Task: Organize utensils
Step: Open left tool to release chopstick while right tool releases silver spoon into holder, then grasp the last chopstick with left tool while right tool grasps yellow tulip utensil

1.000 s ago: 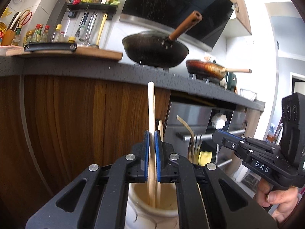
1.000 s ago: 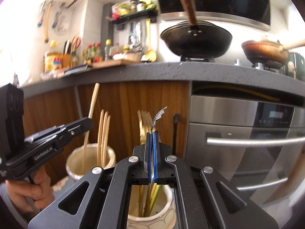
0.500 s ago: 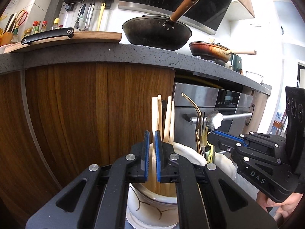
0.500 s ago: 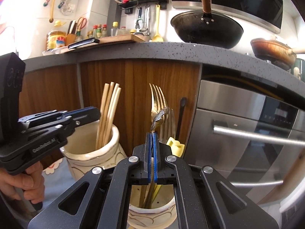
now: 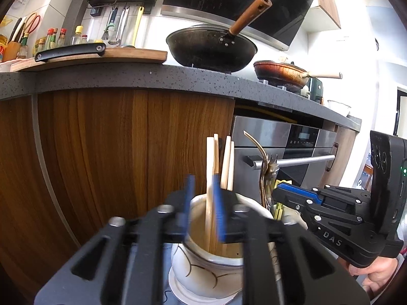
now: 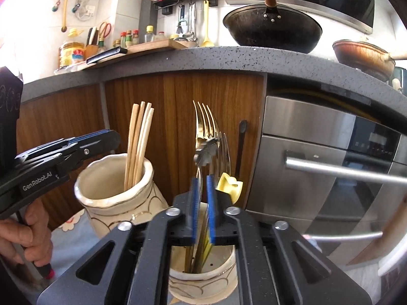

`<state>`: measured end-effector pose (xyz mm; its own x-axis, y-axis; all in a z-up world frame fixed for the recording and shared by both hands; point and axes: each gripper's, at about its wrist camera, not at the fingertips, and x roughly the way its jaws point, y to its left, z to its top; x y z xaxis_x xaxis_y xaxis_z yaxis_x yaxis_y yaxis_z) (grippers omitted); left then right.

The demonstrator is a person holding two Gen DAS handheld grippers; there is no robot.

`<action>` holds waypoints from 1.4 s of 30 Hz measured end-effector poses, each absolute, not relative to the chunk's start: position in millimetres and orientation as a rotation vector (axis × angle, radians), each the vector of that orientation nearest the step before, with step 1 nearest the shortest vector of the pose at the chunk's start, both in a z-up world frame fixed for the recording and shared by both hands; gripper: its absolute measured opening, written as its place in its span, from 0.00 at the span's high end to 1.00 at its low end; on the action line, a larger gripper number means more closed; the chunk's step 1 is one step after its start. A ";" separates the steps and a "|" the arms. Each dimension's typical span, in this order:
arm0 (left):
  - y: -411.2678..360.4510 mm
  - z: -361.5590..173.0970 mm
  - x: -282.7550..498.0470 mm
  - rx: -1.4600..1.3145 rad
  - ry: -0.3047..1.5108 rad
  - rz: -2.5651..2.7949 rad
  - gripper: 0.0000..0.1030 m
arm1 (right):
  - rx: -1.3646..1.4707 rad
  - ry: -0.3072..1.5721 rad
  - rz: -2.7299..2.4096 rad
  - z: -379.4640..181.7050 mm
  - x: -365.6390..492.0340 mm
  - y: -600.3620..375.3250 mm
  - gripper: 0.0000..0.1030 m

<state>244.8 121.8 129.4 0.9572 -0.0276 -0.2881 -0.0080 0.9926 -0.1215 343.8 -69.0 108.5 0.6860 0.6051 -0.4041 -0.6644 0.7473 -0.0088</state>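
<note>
Chopsticks light, stiff, slick; take mid-shaft. My left gripper just opening, released around one. Right gripper just opening, spoon freed.

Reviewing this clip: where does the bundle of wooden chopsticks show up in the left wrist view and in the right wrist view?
Left wrist view: the wooden chopsticks stand at centre, rising out of the cream jar between the left gripper pads.
Right wrist view: left of centre, upright in the same jar, beside the left gripper seen from the side.
Shared landmark: the black wok on the counter, above the chopsticks in both views.
</note>
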 end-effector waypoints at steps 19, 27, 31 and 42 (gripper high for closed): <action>129.7 131.1 193.8 -0.137 0.291 0.040 0.49 | -0.143 0.426 0.689 102.1 293.9 -115.8 0.71; 134.7 106.8 168.1 -0.195 0.352 0.051 0.47 | -0.138 0.527 0.664 72.8 273.8 -139.1 0.70; 127.6 92.3 163.4 -0.210 0.406 0.030 0.47 | -0.134 0.570 0.653 61.6 266.2 -149.2 0.70; 74.0 55.4 164.3 -0.154 0.561 -0.073 0.47 | -0.111 0.640 0.622 39.9 247.7 -175.1 0.69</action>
